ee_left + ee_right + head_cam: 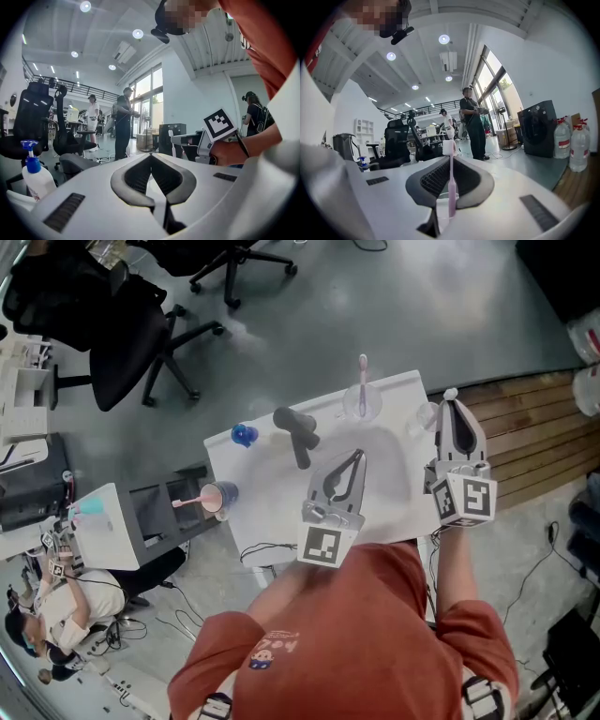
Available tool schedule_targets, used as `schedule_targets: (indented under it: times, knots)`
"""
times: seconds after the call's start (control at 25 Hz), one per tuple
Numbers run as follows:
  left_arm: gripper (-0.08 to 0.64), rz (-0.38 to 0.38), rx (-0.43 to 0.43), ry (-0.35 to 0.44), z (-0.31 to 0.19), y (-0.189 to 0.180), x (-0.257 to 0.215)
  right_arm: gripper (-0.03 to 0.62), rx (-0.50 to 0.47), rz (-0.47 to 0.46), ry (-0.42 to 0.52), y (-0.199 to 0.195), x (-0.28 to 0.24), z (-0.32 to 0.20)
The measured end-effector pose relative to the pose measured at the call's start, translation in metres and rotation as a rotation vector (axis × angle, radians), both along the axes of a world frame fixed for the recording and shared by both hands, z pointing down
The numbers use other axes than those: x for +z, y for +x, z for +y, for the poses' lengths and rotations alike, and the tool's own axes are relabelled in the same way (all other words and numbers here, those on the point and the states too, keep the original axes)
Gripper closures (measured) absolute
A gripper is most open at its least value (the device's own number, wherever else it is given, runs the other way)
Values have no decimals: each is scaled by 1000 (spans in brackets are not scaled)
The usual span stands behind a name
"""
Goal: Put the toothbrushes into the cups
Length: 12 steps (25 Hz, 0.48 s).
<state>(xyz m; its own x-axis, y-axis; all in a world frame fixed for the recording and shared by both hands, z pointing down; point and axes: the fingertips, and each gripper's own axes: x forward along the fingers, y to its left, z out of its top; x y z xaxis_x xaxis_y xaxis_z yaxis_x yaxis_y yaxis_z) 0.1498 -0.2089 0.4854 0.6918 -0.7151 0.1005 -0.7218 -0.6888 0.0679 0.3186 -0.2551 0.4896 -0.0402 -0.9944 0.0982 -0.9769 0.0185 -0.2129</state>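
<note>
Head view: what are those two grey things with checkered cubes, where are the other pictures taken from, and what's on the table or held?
No robot here: a person holds hand-worked tongs in each hand, filmed by a camera on their head. The other two pictures come from cameras riding on each pair, looking along its jaws. The left tongs are shut and empty. The right tongs are shut on a pink toothbrush, held upright. On the white table: a clear cup with another toothbrush in it, a second clear cup, a blue-topped spray bottle, a dark hair-dryer-shaped tool and a pink cup.
</note>
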Motion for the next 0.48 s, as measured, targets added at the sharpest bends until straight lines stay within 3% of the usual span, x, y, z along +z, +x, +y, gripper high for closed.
schedule_targets:
  times: [0.48]
  knots:
    - [541, -5, 3, -16, 1, 3, 4, 561, 5, 27, -117, -3, 38, 9]
